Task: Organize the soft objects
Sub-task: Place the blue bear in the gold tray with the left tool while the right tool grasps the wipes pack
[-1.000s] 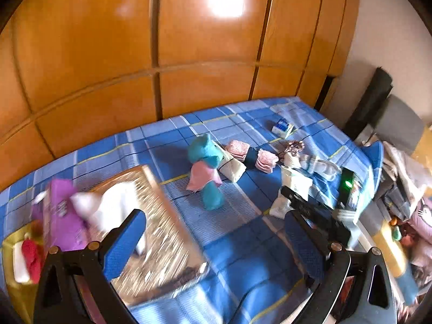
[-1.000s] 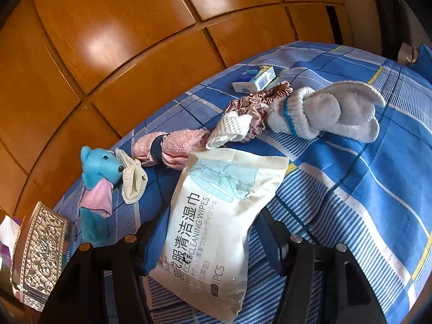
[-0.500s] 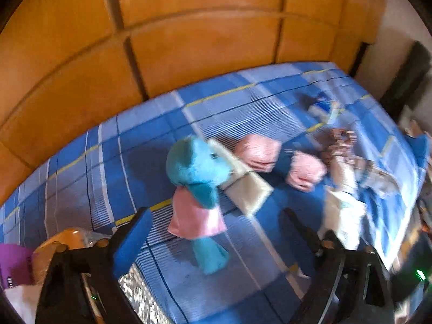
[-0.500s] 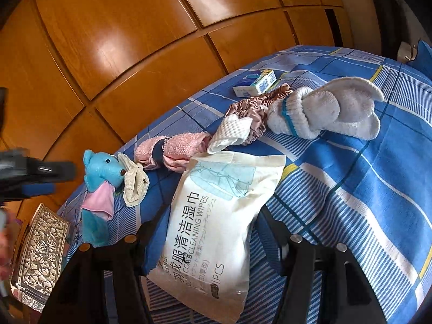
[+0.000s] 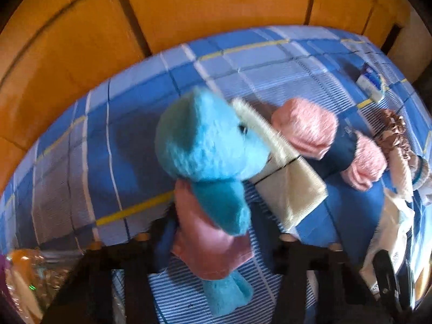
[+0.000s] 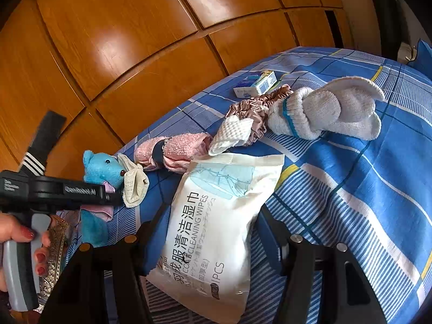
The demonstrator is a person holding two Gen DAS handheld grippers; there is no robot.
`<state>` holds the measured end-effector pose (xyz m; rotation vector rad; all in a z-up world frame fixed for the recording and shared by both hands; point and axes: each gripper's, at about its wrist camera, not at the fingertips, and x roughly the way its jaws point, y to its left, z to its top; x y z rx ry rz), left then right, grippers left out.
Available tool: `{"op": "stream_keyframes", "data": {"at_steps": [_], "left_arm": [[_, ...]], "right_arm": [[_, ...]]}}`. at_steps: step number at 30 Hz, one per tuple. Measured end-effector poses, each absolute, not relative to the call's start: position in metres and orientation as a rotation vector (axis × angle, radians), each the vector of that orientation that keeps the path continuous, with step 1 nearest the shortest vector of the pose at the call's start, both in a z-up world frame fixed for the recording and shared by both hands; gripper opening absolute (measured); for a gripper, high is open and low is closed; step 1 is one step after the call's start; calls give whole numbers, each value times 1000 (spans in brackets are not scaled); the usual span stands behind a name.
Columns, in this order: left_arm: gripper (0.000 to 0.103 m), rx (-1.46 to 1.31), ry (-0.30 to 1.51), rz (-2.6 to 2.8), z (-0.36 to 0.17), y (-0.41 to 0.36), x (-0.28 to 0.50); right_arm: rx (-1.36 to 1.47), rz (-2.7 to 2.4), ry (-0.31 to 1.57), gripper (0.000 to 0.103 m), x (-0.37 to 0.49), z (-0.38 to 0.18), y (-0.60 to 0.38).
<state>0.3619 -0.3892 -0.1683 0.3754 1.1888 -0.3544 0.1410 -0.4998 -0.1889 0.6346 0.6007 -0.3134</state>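
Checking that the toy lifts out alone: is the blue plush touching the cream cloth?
Touching. In the right wrist view the cream cloth lies against the blue plush at its snout, no bedsheet showing between them.

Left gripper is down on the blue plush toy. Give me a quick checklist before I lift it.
1. Left gripper astride the blue plush toy: ok; jaws have just been closing.
2. Pads firmly pressing the toy: cannot tell, blurred.
3. Cream cloth clear of the toy: not ok, it lies against the head.
4. Pink rolled towel apart from the toy: ok.
5. Right gripper holding the wipes pack: ok.
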Motion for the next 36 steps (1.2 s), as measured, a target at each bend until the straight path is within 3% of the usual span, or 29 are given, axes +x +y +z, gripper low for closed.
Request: {"op": "stream_keyframes", "data": {"at_steps": [2, 6, 21, 36], "left_arm": [[33, 348, 1188, -332, -168, -384, 364], [28, 284, 1180, -377, -156, -377, 360], [27, 81, 1009, -678, -73, -337, 282], [27, -102, 737, -740, 37, -185, 224]], "right_arm": [[633, -314, 601, 64, 141, -189, -500], [628, -315, 600, 64, 142, -190, -500], [619, -316, 605, 64, 142, -189, -499], [594, -328, 621, 63, 144, -188, -498]]}}
